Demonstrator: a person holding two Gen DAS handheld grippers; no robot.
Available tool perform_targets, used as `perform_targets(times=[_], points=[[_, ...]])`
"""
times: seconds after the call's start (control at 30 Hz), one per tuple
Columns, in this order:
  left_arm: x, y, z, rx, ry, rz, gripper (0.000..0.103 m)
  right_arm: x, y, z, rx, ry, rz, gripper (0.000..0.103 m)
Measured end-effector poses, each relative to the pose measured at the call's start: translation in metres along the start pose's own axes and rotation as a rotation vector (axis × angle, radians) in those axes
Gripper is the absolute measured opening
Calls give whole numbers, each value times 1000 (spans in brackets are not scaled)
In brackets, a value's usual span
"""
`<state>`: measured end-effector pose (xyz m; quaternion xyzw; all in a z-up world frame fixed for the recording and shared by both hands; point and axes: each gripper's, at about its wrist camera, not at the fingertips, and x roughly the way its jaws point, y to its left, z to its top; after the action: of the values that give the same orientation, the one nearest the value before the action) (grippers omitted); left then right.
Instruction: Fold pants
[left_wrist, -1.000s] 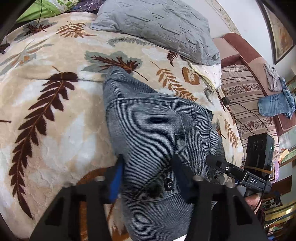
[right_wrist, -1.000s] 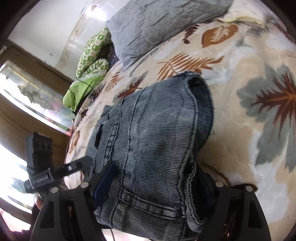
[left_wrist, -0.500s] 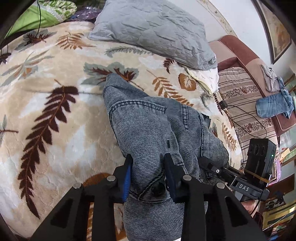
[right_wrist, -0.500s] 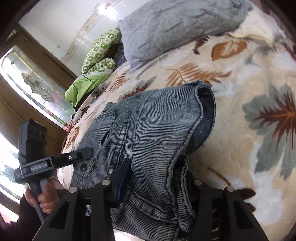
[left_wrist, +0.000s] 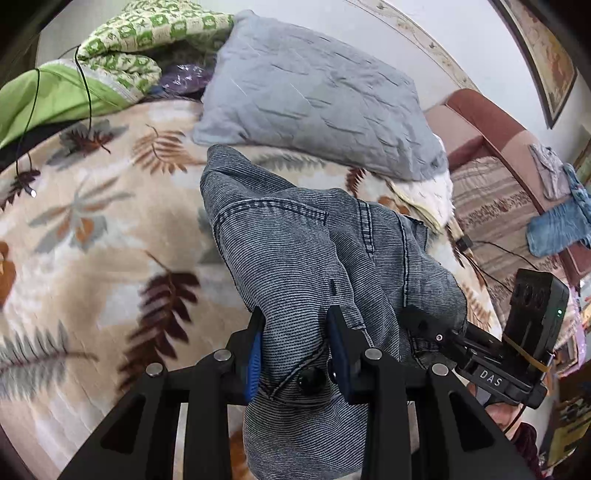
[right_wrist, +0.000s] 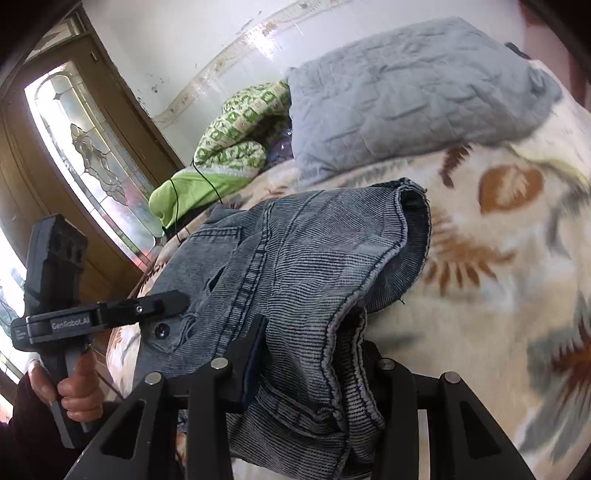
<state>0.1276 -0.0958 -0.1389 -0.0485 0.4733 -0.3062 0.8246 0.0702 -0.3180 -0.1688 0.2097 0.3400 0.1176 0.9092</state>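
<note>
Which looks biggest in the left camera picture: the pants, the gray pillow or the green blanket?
1. Pants, though they sit nearest the camera, which inflates them.
2. Gray pillow.
3. Green blanket, partly cut off.

Daylight pours in through the glass door (right_wrist: 92, 177) in the right wrist view, blown out white at the left edge. Both views are bright, heavy fisheye bending with dark corners. The blanket (left_wrist: 92, 258) smears with motion blur; the wall (right_wrist: 266, 40) has glare.

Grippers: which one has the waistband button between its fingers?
The left gripper: its pads clamp the pants at the dark button. The right gripper, closing, holds a buttonless stretch.
</note>
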Motion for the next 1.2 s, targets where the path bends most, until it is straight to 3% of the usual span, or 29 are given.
perform_targets(times=[0.3, 0.6, 1.2], points=[[32, 22, 39, -21, -13, 96, 34, 55, -3, 36, -29, 7, -10, 41], [70, 41, 56, -26, 13, 178, 34, 103, -14, 52, -26, 41, -26, 41], [82, 39, 52, 49, -3, 257, 34, 124, -27, 52, -3, 88, -34, 41]])
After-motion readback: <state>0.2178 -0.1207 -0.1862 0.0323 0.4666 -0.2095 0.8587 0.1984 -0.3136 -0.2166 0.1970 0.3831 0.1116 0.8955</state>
